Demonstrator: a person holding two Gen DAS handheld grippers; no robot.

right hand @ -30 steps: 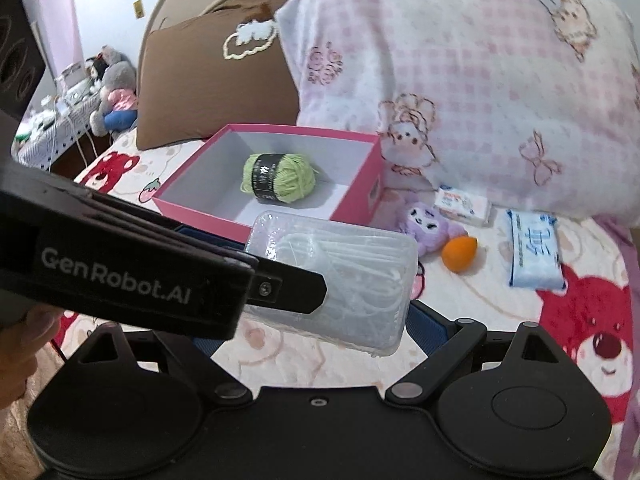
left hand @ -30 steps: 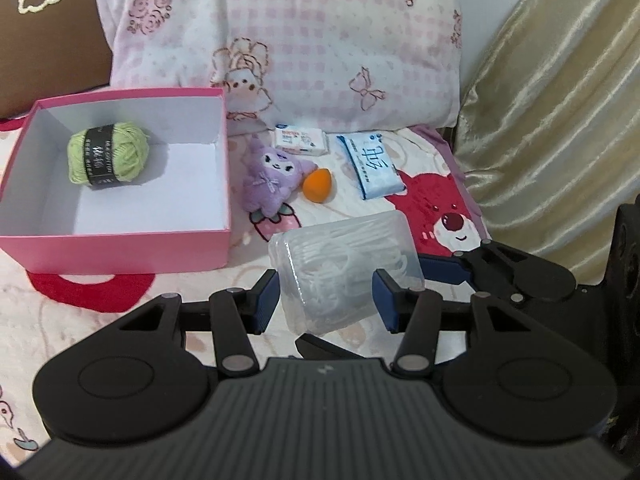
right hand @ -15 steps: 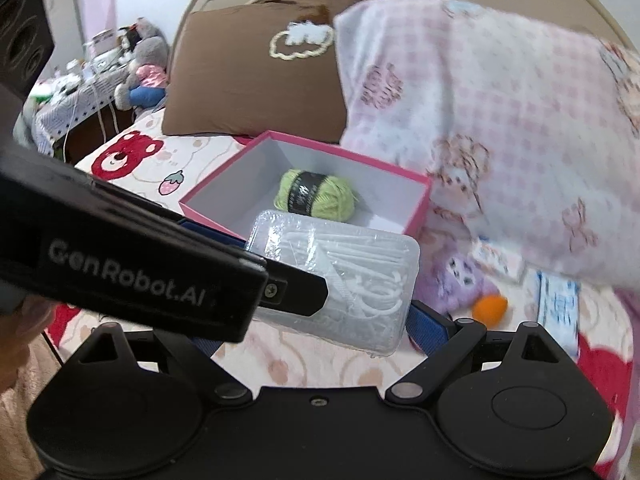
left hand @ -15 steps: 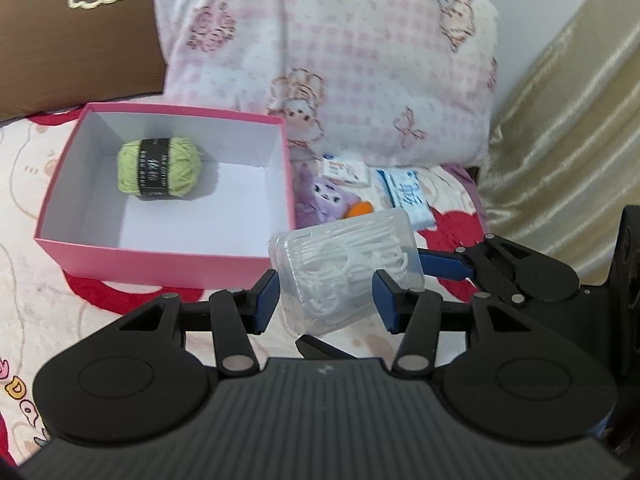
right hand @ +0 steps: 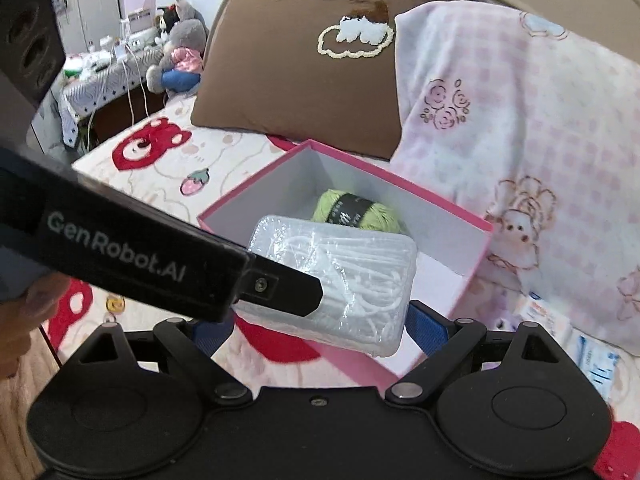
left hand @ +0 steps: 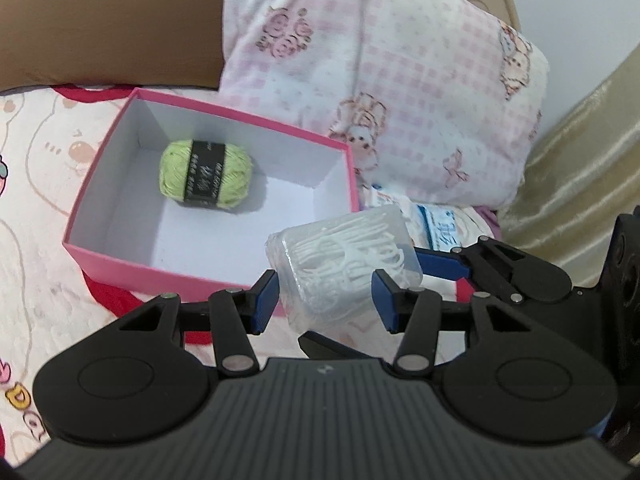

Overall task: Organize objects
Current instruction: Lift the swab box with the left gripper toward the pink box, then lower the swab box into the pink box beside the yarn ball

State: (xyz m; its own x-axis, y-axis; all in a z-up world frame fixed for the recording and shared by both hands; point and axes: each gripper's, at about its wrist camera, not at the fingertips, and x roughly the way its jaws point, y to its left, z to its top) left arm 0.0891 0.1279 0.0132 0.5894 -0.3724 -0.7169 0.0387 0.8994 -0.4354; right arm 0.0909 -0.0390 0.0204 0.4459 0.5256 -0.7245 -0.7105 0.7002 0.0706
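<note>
A clear plastic box of white floss picks (left hand: 344,264) hangs in the air at the near right corner of the pink box (left hand: 132,268), held by both grippers. My left gripper (left hand: 324,300) is shut on its short sides. My right gripper (right hand: 320,328) is shut on its long sides (right hand: 336,280); the left finger is partly hidden behind the left gripper's body (right hand: 120,256). A green yarn ball (left hand: 206,176) with a black band lies inside the pink box (right hand: 476,256).
The bed has a pink cartoon sheet (left hand: 36,184). A brown pillow (right hand: 296,72) and a pink checked pillow (left hand: 380,80) stand behind the box. Tissue packets (left hand: 444,228) lie right of the box. A beige curtain (left hand: 580,160) is at the right.
Both grippers have carried the floss pick box up and left toward the pink box. The purple plush and orange sponge have dropped out of view.
</note>
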